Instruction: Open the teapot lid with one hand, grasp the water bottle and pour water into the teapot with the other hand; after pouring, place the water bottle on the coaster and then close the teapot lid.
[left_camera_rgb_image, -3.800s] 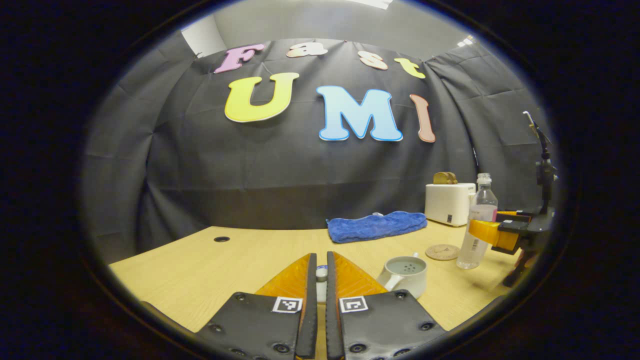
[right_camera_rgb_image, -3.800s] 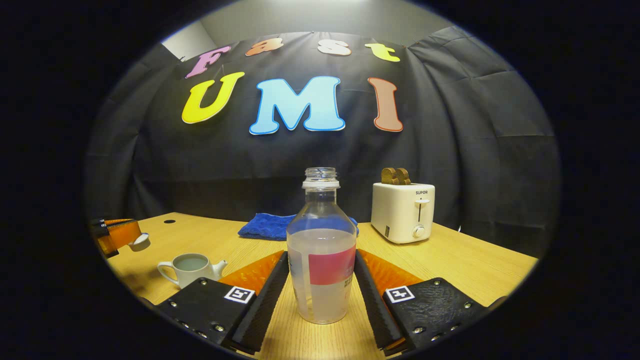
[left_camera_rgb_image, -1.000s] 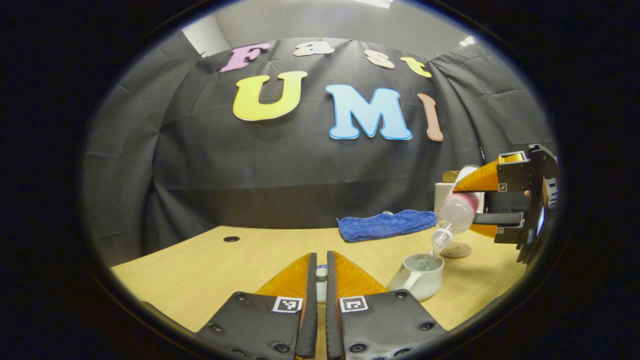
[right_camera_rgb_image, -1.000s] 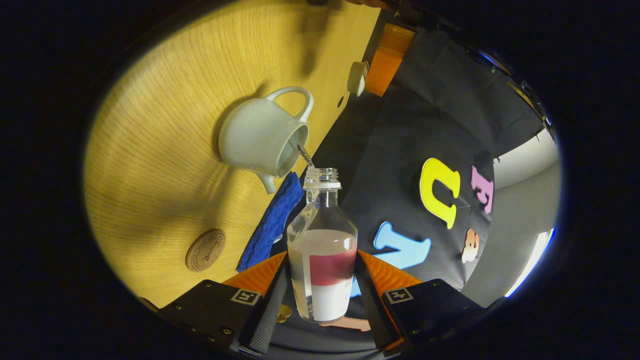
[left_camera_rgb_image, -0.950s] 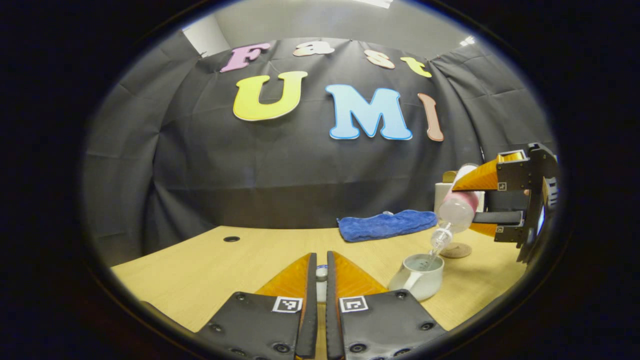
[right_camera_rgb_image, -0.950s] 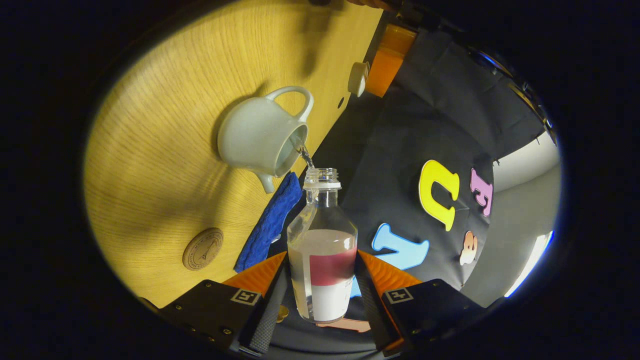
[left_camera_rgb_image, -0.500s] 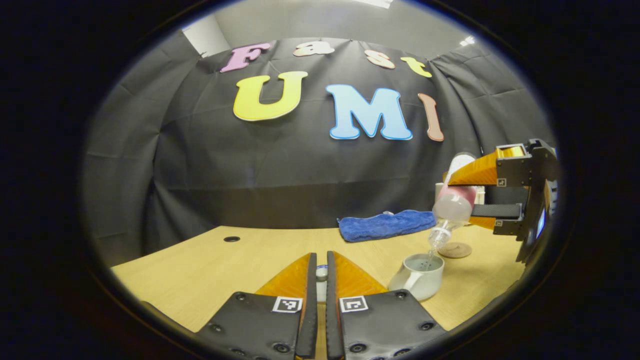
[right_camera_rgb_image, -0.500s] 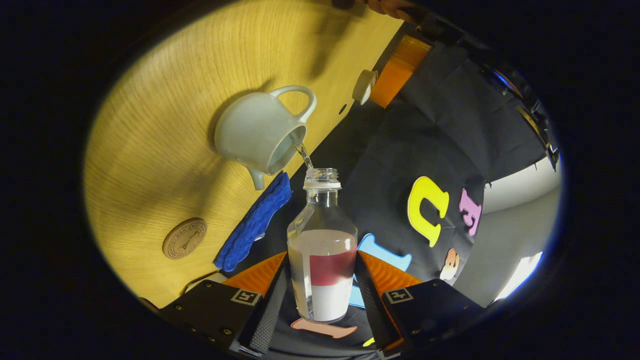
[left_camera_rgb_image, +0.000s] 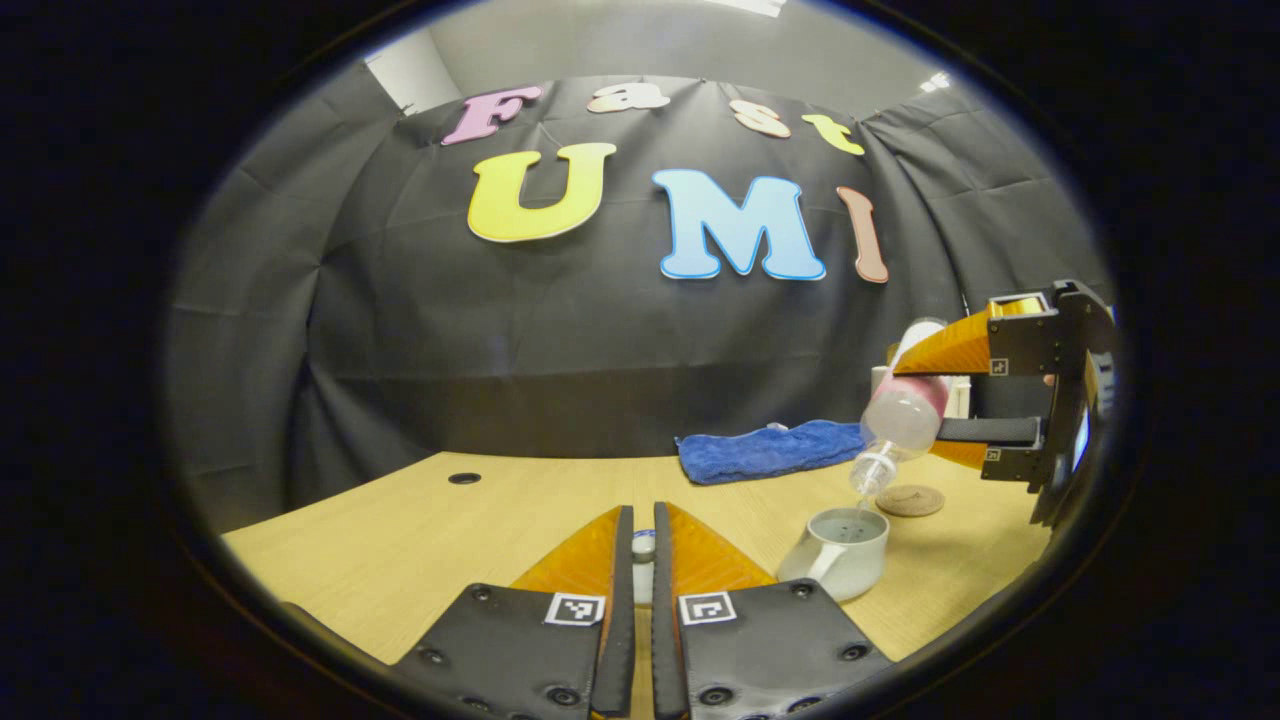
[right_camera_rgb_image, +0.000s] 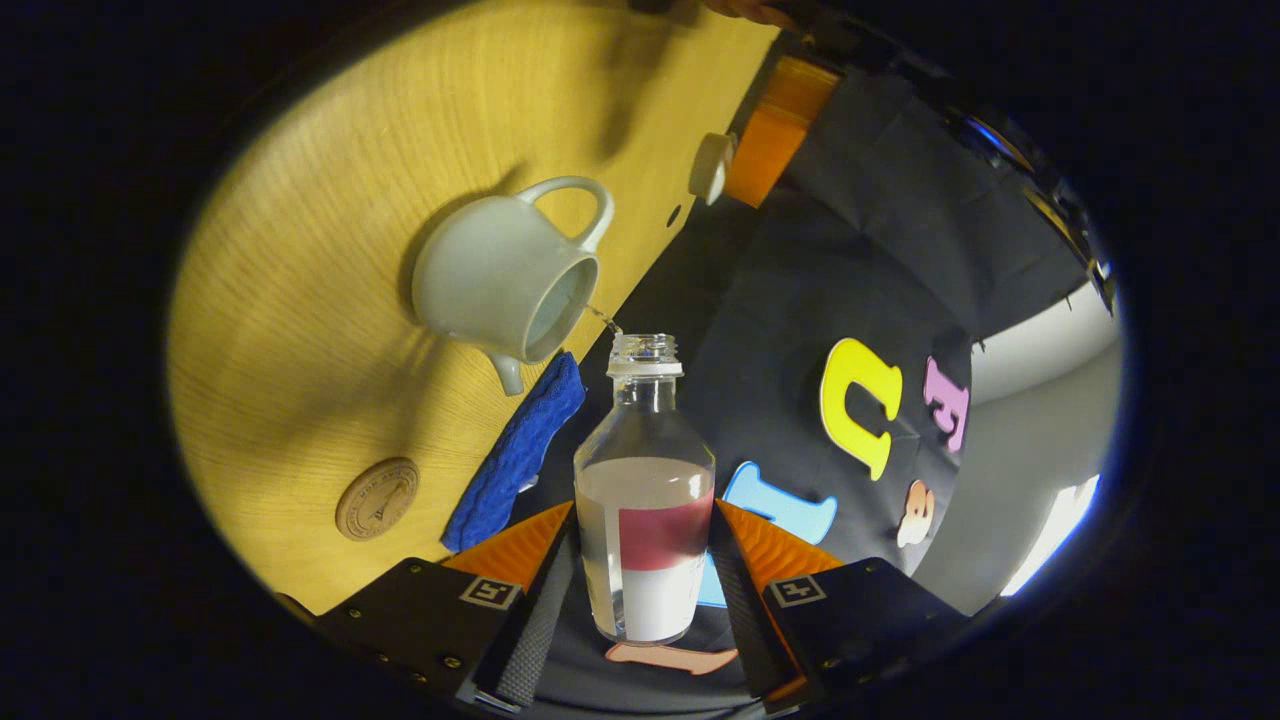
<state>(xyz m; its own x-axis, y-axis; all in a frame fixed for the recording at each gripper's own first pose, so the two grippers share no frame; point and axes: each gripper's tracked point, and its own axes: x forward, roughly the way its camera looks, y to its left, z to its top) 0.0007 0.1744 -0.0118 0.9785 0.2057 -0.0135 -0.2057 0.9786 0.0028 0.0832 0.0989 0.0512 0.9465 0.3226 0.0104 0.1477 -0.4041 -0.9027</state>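
- My right gripper (right_camera_rgb_image: 640, 590) clamps the water bottle (right_camera_rgb_image: 643, 520) between both fingers, tipped mouth-down just above the open teapot (right_camera_rgb_image: 495, 280); a thin trickle falls from its mouth.
- My left gripper (left_camera_rgb_image: 641, 560) is nearly closed, pinching the teapot lid (left_camera_rgb_image: 642, 546) by its knob, above the table (left_camera_rgb_image: 420, 530).
- The coaster (left_camera_rgb_image: 910, 499) lies beyond the teapot, near the blue cloth (left_camera_rgb_image: 770, 450).

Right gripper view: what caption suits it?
Right gripper tips a water bottle toward the open teapot.

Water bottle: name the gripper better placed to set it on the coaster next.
Right. The right gripper already clamps the water bottle, and the coaster lies just beneath it. The left gripper holds the teapot lid.
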